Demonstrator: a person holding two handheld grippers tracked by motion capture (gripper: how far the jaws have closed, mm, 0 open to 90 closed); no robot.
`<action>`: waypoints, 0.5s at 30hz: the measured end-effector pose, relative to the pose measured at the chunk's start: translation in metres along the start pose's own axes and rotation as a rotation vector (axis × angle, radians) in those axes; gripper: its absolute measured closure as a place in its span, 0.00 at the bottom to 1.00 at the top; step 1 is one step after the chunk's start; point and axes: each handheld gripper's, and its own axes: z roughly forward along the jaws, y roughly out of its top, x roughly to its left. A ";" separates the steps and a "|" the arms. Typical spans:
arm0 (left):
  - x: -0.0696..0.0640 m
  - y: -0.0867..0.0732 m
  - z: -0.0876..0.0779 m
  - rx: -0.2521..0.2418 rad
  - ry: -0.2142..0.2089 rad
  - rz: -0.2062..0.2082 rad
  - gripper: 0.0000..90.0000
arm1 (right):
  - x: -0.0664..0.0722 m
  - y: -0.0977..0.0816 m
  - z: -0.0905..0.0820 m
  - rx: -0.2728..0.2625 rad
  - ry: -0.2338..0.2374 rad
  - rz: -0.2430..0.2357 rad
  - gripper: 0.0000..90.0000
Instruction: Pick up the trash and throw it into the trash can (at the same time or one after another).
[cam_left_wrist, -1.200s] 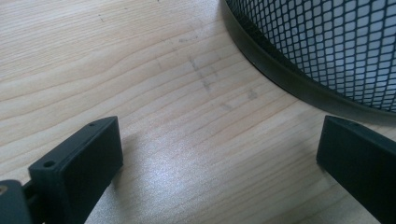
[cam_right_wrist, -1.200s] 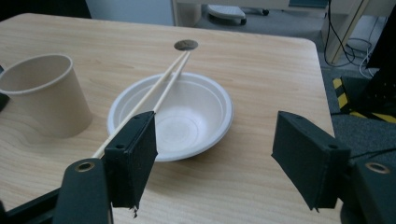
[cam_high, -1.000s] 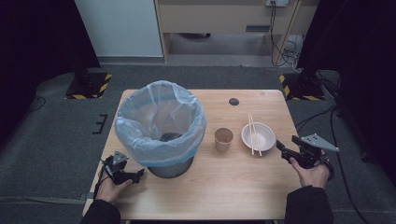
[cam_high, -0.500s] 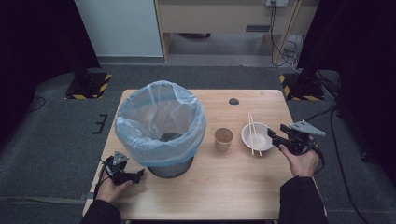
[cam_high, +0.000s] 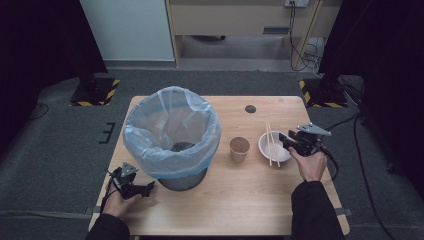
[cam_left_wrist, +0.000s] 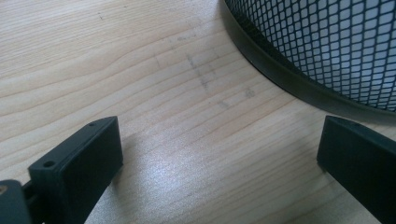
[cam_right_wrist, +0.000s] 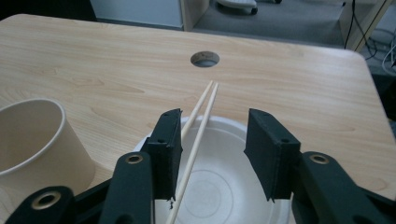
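Observation:
A white bowl (cam_high: 274, 147) stands on the right of the wooden table (cam_high: 250, 200) with a pair of chopsticks (cam_high: 270, 141) laid across it. My right gripper (cam_high: 286, 140) hovers at the bowl's right rim. In the right gripper view its jaws have just been closing. The chopsticks (cam_right_wrist: 201, 112) run between them, close to the left jaw and free of the right one, above the bowl (cam_right_wrist: 219, 182). That gripper (cam_right_wrist: 215, 122) is still open. My left gripper (cam_high: 150, 187) rests open on the table near the bin's base (cam_left_wrist: 299, 65), holding nothing (cam_left_wrist: 219, 149).
A black mesh bin (cam_high: 171, 135) lined with a pale blue bag takes up the table's left half. A brown paper cup (cam_high: 239, 148) stands between bin and bowl, close to the right gripper's left jaw (cam_right_wrist: 35, 140). A cable hole (cam_high: 250, 108) lies at the back.
My right gripper has moved left from the table's right edge to the bowl, and its jaws have narrowed around the chopsticks. The left hand has stayed put.

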 end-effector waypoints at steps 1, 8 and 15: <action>0.000 0.000 0.000 0.000 0.000 0.000 0.00 | 0.000 -0.001 0.002 0.005 0.002 0.006 0.63; 0.000 0.000 0.000 -0.001 0.002 -0.001 0.00 | 0.000 -0.010 0.017 0.048 0.007 0.025 0.66; 0.000 0.000 0.000 0.000 0.002 -0.001 0.00 | 0.004 -0.018 0.029 0.106 0.019 0.026 0.70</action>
